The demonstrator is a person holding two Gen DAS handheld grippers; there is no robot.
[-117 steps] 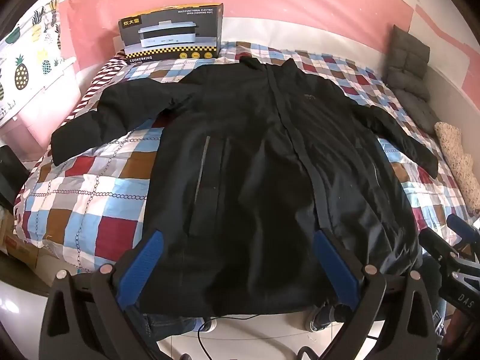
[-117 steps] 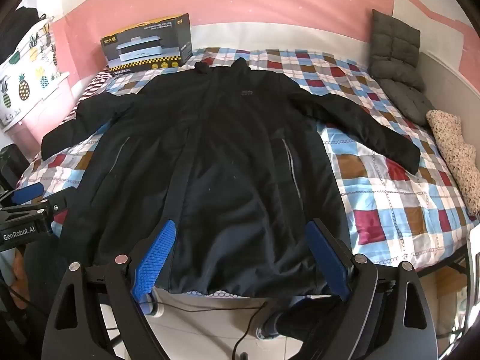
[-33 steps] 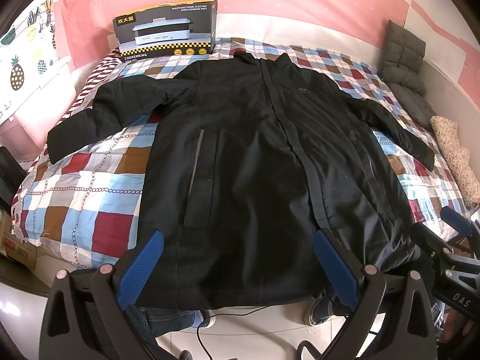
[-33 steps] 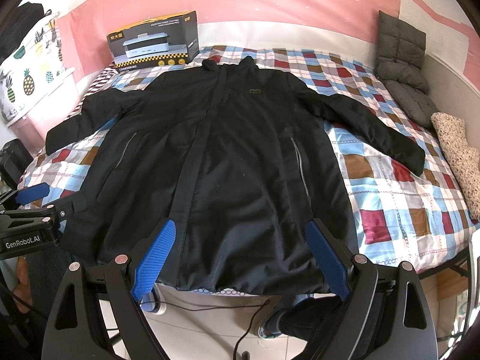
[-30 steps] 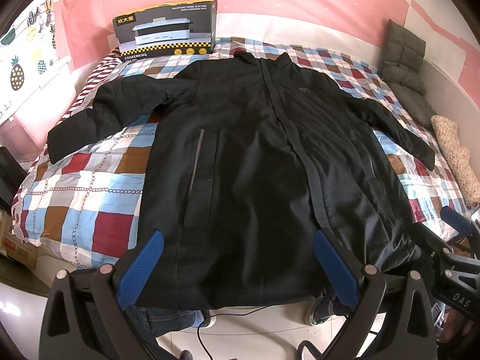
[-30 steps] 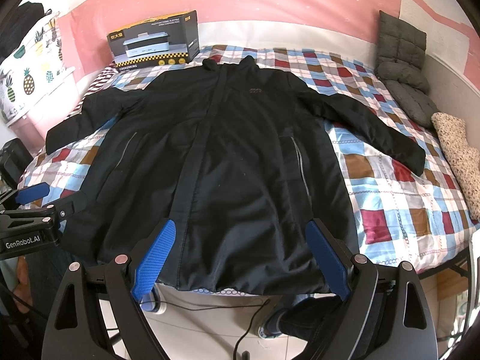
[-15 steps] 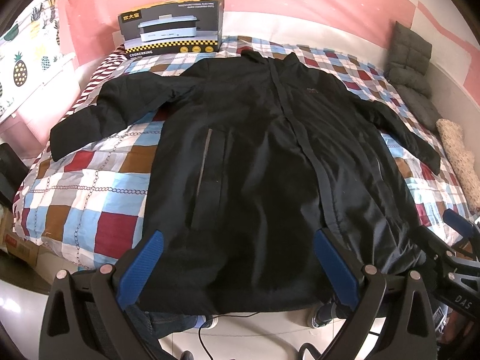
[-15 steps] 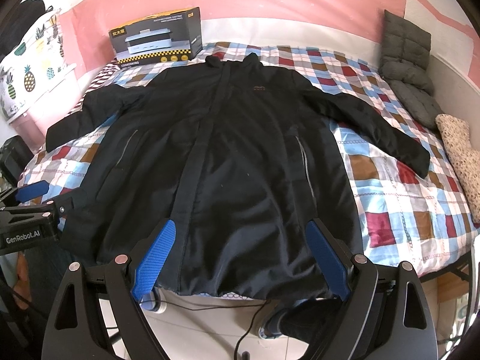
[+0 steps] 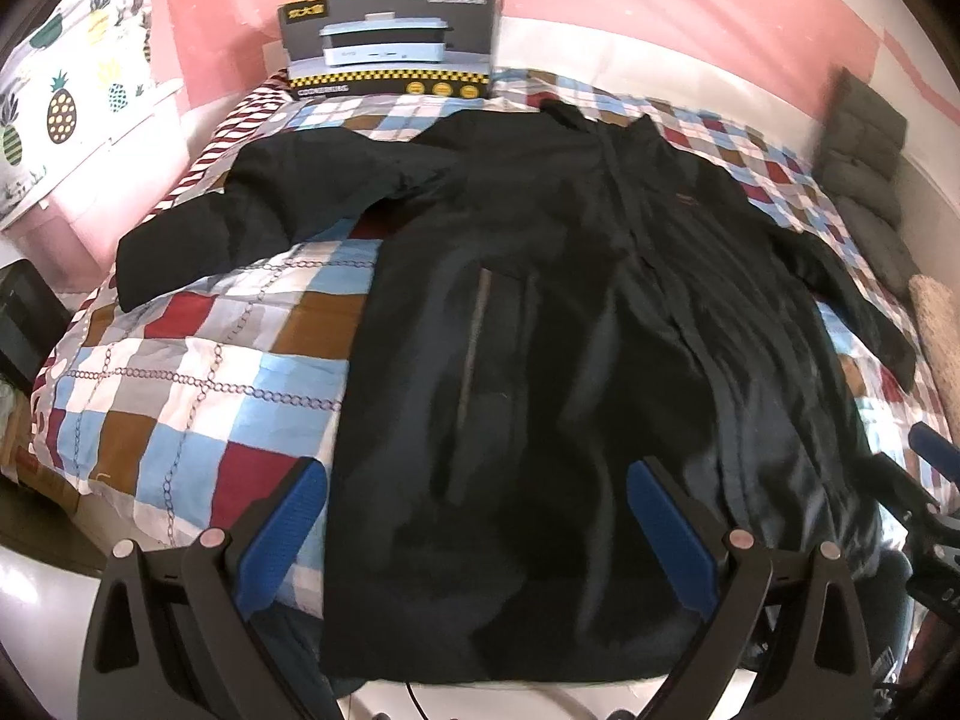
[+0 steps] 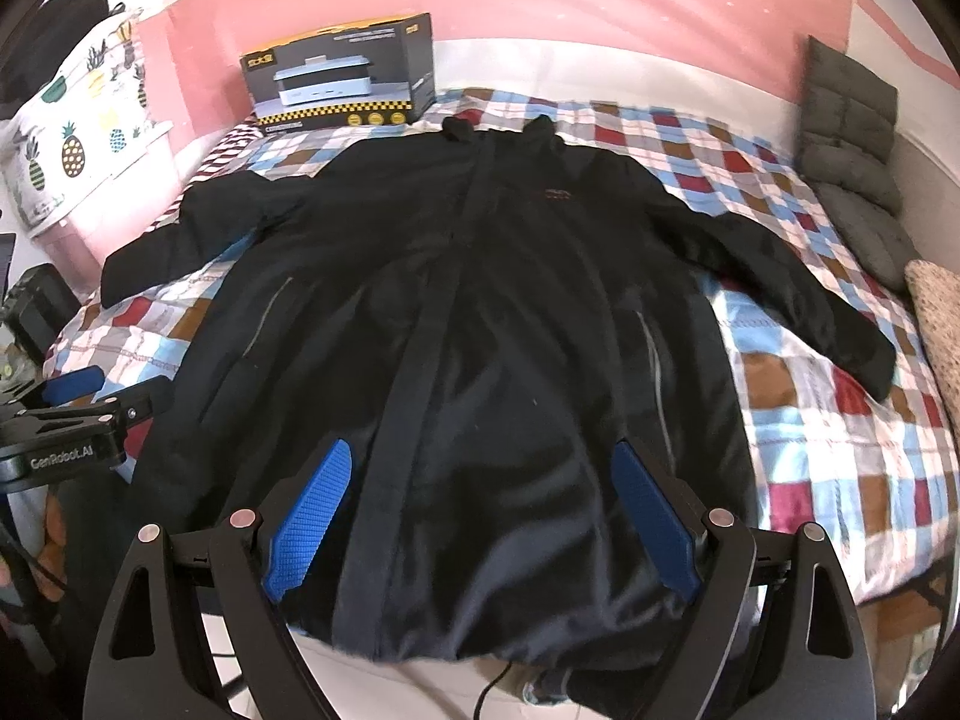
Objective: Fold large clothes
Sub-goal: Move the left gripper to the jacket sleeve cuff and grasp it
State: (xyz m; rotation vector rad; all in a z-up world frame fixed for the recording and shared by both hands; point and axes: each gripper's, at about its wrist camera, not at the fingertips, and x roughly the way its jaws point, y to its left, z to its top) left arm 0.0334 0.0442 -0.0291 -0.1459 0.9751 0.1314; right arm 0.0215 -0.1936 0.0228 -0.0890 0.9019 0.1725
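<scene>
A large black jacket [image 9: 540, 324] lies flat and face up on a checked bedspread [image 9: 198, 372], collar toward the far wall, both sleeves spread out, hem hanging over the near bed edge. It also shows in the right wrist view [image 10: 480, 312]. My left gripper [image 9: 477, 486] is open and empty, hovering over the hem's left half. My right gripper [image 10: 483, 474] is open and empty, hovering over the hem's middle. The left gripper also appears at the left edge of the right wrist view [image 10: 78, 402].
A black and yellow appliance box [image 9: 390, 42] stands at the head of the bed. Grey cushions [image 10: 852, 138] and a beige cushion [image 10: 936, 312] lie along the right side. A pineapple-print cloth [image 9: 54, 90] hangs at the left. A cable [image 10: 498, 684] runs on the floor.
Both grippers have moved forward and lower toward the jacket's hem, so the jacket looks closer. The jacket lies as before. Both jaws stay open.
</scene>
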